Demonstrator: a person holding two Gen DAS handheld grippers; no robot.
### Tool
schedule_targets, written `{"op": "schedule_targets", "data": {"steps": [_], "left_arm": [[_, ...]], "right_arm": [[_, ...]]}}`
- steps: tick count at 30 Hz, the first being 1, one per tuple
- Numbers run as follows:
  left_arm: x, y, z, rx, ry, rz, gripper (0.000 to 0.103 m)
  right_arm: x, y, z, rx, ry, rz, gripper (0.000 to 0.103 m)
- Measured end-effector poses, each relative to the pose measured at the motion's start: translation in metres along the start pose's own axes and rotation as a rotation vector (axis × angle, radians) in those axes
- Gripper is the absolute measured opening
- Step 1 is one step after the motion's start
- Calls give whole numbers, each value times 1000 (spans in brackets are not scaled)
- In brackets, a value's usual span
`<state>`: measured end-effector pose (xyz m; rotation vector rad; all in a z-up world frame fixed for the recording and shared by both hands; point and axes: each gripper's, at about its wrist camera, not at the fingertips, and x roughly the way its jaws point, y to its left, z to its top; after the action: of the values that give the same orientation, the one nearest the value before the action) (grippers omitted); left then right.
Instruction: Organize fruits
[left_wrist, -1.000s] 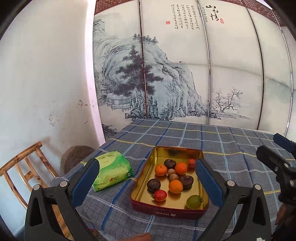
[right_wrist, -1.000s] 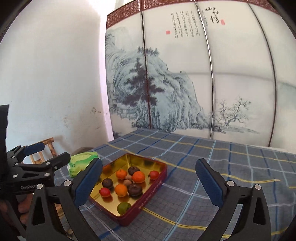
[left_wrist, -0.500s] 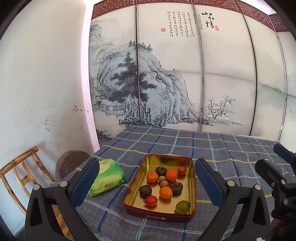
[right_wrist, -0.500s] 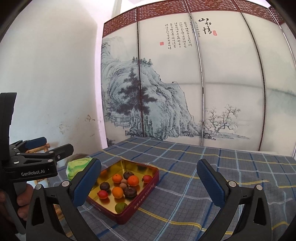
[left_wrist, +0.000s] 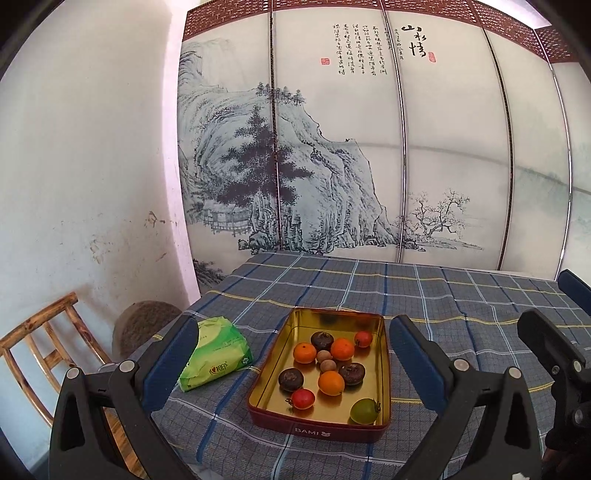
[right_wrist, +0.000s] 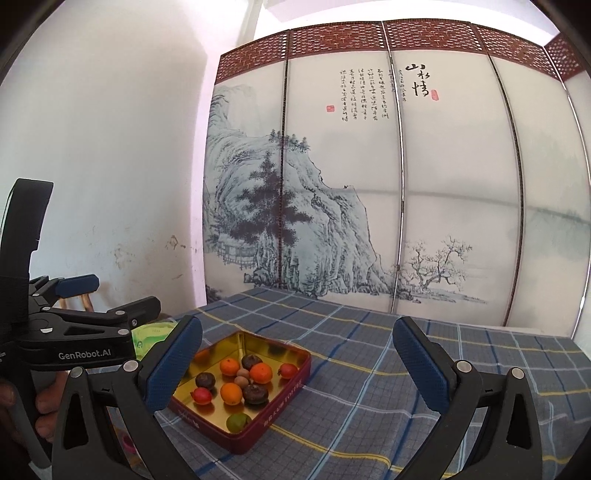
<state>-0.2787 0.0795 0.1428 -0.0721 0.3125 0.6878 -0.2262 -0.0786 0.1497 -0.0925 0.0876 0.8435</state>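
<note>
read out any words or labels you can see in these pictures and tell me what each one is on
"BAMI": near wall of the red tin.
"GenRobot.AI": body of the left gripper.
"山水情": folding screen; its smaller calligraphy columns and red seals are too small to read.
Green packet: red logo, blurred.
Tin's side lettering in right wrist view: unclear.

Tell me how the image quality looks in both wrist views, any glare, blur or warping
Left wrist view: sharp, bright daylight; fisheye bows the folding screen panels; the gold tin mirrors the fruit. Right wrist view: equally sharp; overexposed pinkish corner at top; screen rails curve; dark vignette in the corners. No motion blur in either.
</note>
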Motion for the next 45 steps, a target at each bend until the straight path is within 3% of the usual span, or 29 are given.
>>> {"op": "schedule_targets", "data": {"steps": [45], "left_arm": [[5, -6, -12, -4, 26, 7, 102]], "right_arm": [[3, -3, -7, 25, 24, 2, 103]]}}
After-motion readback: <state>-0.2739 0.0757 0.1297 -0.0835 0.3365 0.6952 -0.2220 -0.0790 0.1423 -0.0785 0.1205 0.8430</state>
